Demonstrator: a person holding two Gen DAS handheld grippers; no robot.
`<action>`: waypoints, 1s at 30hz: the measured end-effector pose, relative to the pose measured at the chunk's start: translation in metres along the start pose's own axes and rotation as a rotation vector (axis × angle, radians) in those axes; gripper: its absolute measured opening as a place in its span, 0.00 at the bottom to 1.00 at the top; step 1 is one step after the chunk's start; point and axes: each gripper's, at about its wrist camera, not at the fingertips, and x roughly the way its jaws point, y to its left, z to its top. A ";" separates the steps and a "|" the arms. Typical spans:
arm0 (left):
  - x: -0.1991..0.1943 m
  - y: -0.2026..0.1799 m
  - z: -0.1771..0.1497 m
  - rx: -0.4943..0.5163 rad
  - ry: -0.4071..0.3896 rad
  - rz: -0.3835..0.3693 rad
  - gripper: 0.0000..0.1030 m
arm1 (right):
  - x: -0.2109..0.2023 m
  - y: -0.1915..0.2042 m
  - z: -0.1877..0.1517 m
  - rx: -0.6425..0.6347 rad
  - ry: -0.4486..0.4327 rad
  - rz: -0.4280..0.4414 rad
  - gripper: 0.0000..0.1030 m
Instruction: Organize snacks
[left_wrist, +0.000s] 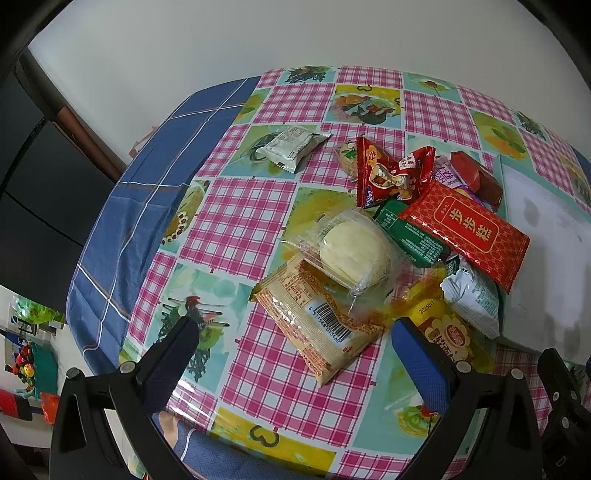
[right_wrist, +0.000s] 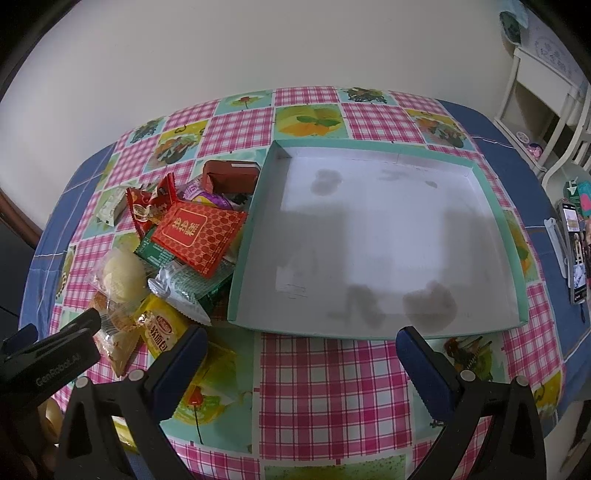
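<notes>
A pile of wrapped snacks lies on the checked tablecloth. In the left wrist view my left gripper (left_wrist: 291, 332) is open and empty, its jaws either side of a beige cracker pack (left_wrist: 317, 325). A clear-wrapped round bun (left_wrist: 351, 251) lies on that pack. Beyond are a red rectangular pack (left_wrist: 465, 229), a green pack (left_wrist: 410, 232), a yellow bread pack (left_wrist: 447, 339), a red candy bag (left_wrist: 388, 173) and a white packet (left_wrist: 291, 146). My right gripper (right_wrist: 301, 336) is open and empty, just before the shallow teal-rimmed tray (right_wrist: 513, 236), which holds nothing. The left gripper (right_wrist: 74, 332) shows at the left of the right wrist view.
The tray's white floor (right_wrist: 369, 229) has grey stains. A brown-red box (right_wrist: 231, 173) sits against the tray's left wall. A phone and small items (right_wrist: 574, 251) lie at the table's right edge. A white shelf (right_wrist: 535, 96) stands beyond. The blue cloth edge (left_wrist: 122, 236) drops off at left.
</notes>
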 end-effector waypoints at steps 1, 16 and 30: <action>0.000 0.000 0.000 -0.001 0.001 -0.001 1.00 | 0.000 0.000 0.000 0.000 0.000 -0.001 1.00; 0.000 0.001 0.000 -0.014 0.007 0.000 1.00 | -0.003 0.002 0.001 0.005 -0.007 0.025 1.00; 0.001 0.003 0.001 -0.024 0.012 -0.008 1.00 | -0.002 0.003 0.001 0.003 -0.003 0.020 1.00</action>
